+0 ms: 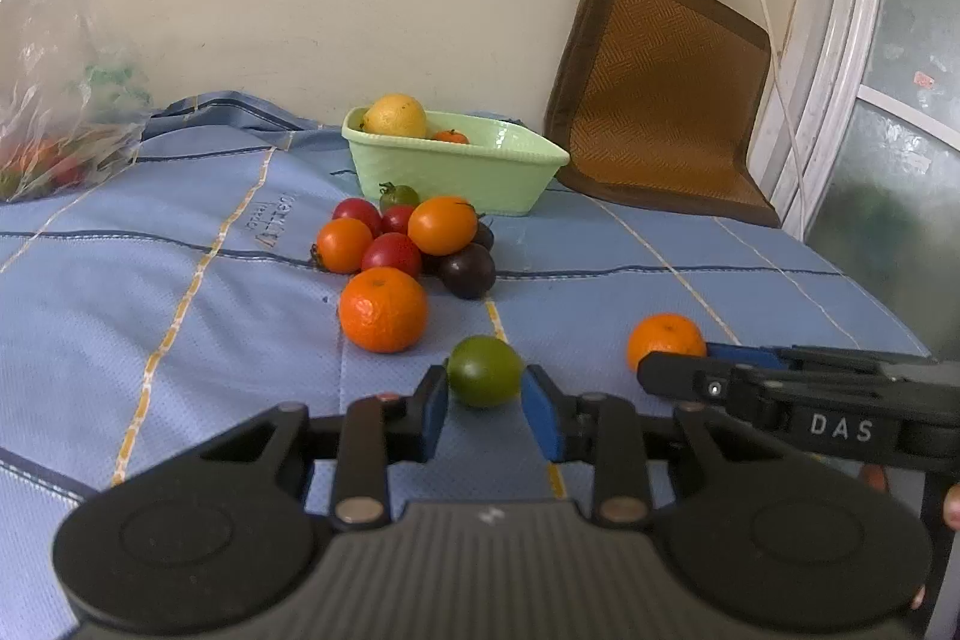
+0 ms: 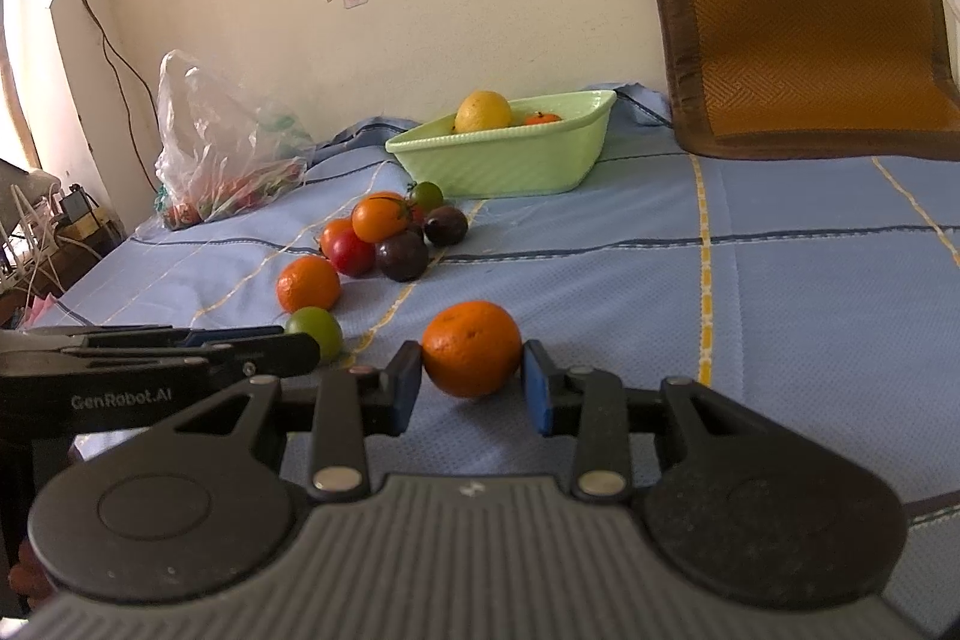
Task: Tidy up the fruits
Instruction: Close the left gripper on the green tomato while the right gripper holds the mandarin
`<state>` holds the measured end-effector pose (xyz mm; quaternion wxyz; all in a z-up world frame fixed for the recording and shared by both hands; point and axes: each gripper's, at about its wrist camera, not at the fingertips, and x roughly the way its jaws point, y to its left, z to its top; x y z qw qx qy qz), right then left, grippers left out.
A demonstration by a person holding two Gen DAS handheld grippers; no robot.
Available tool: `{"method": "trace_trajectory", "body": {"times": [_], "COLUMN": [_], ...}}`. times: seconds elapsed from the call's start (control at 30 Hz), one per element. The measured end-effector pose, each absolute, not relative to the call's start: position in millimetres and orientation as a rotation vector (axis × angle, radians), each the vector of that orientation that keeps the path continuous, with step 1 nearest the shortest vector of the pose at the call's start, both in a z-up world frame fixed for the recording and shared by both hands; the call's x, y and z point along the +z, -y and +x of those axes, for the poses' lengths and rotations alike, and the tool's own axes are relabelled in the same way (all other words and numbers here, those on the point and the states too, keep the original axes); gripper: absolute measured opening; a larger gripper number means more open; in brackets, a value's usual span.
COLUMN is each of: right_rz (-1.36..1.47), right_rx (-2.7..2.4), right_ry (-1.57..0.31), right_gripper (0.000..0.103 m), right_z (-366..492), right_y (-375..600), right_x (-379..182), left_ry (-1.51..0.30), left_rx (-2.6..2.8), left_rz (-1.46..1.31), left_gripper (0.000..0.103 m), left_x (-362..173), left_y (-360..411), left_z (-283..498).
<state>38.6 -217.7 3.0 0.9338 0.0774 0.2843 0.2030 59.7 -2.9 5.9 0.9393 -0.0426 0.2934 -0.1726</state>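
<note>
A green round fruit (image 1: pixel 485 370) lies on the blue cloth between the blue pads of my left gripper (image 1: pixel 485 397), which closes around it with the pads at its sides. An orange mandarin (image 2: pixel 471 347) sits between the pads of my right gripper (image 2: pixel 471 385), pads touching or nearly touching. The mandarin also shows in the left wrist view (image 1: pixel 665 340), and the green fruit in the right wrist view (image 2: pixel 315 331). A light green basket (image 1: pixel 456 169) at the back holds a yellow fruit (image 1: pixel 396 115) and a small orange one (image 1: pixel 450 136).
A pile of tomatoes, dark fruits and a mandarin (image 1: pixel 383 309) lies in front of the basket. A plastic bag (image 1: pixel 60 100) of produce sits at the far left. A brown woven cushion (image 1: pixel 660 100) leans on the wall at the right.
</note>
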Motion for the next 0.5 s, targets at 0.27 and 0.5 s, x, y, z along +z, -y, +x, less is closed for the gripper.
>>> {"method": "trace_trajectory", "body": {"times": [0.27, 0.5], "right_rz": [0.148, 0.138], "right_rx": [0.422, 0.426], "right_ry": [-0.596, -0.603], "right_gripper": [0.039, 0.040], "right_z": [39.9, 41.4], "right_y": [215.6, 213.7], "right_x": [2.5, 2.1], "left_ry": [-0.609, -0.622], "left_rx": [-0.359, -0.363], "left_rz": [-0.057, -0.033], "left_gripper": [0.029, 0.040], "left_x": [4.9, 4.1], "left_y": [5.9, 10.0], "left_z": [60.4, 61.1]}}
